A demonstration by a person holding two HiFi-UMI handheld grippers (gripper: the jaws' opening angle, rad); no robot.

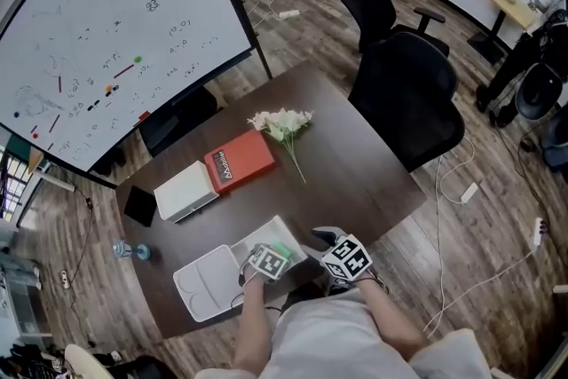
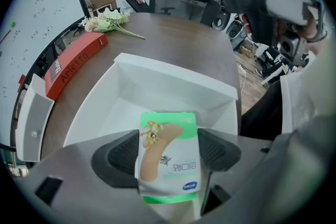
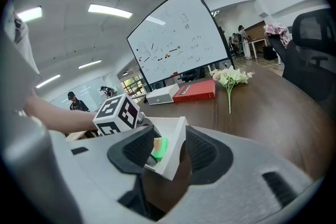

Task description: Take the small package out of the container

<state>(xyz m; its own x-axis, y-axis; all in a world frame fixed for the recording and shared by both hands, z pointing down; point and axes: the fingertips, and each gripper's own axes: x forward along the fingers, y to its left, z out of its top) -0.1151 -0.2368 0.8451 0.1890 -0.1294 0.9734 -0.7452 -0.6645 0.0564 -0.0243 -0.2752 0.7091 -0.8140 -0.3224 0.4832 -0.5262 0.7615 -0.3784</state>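
Left gripper (image 2: 167, 151) clamps the small green-and-white plaster package (image 2: 169, 136) at the near end of the open white container (image 2: 173, 74); right gripper (image 3: 170, 147) grasps the container's right wall on the brown table (image 1: 355, 164).

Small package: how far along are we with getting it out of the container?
Done: the left gripper has its jaws shut on the small package. In hand: the right gripper appears to clamp a wall of the white container, and the package hangs over its near edge. Left: carry it clear onto the table.
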